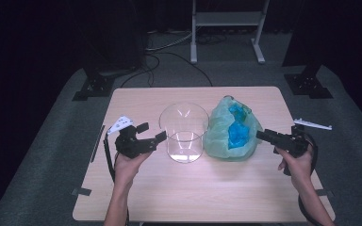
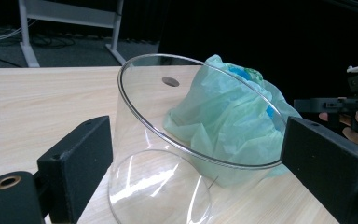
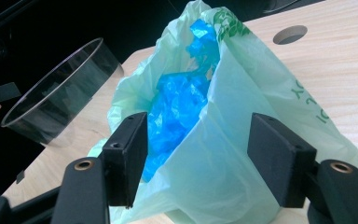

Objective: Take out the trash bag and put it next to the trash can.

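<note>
Because the clear tub [image 1: 184, 133] could slide on the table [image 1: 136, 197], the left hand-held gripper [image 1: 153, 133] waits with its jaws wide on both sides of the tub, not squeezing yet. The green bag [image 1: 228, 132], with blue stuff inside, sits just beside the tub. The right hand-held gripper [image 1: 262, 135] has its jaws spread around the bag's side, ready to pinch it.

The clear glass cylinder [image 1: 184, 133] stands upright and open-topped near the middle of my tabletop [image 1: 193, 197], with nothing inside it. Just beside it, on its right, sits the pale green plastic bag [image 1: 221, 134], crumpled and slumped, its mouth gaping upward with crinkled blue plastic [image 1: 238, 132] bunched inside.
</note>
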`<state>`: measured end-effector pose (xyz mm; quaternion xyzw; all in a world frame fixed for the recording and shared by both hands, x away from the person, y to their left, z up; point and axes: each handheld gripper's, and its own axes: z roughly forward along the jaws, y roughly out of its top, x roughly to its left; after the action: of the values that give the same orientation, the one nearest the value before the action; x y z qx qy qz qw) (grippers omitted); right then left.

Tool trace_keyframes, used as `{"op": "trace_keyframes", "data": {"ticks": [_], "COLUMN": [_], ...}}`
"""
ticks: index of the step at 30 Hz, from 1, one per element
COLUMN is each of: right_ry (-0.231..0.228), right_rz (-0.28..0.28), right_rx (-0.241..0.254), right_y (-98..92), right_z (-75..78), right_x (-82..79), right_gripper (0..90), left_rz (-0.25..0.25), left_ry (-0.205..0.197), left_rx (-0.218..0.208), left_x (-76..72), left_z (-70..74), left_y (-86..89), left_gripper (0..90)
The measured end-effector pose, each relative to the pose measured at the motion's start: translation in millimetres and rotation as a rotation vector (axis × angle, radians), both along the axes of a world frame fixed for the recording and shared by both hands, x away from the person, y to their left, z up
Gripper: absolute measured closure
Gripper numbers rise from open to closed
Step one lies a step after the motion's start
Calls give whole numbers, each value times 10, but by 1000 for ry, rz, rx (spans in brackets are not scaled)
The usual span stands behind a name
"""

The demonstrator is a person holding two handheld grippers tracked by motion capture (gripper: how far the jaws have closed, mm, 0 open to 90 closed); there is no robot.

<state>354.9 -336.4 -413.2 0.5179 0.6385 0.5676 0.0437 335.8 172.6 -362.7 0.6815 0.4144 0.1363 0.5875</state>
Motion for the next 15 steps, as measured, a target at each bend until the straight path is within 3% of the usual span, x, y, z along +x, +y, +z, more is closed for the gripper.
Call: {"op": "trace_keyframes", "data": {"ticks": [15], "right_ry": [4], "right_rz": [-7], "right_rx": [1], "right_y": [-56], "right_z": [-172], "right_x": [-140], "right_gripper": [372], "left_rz": [3], "left_ry": [2], "left_rx": [4], "left_x": [2], "left_z": [-8], "left_y": [4], "left_gripper": [80]}}
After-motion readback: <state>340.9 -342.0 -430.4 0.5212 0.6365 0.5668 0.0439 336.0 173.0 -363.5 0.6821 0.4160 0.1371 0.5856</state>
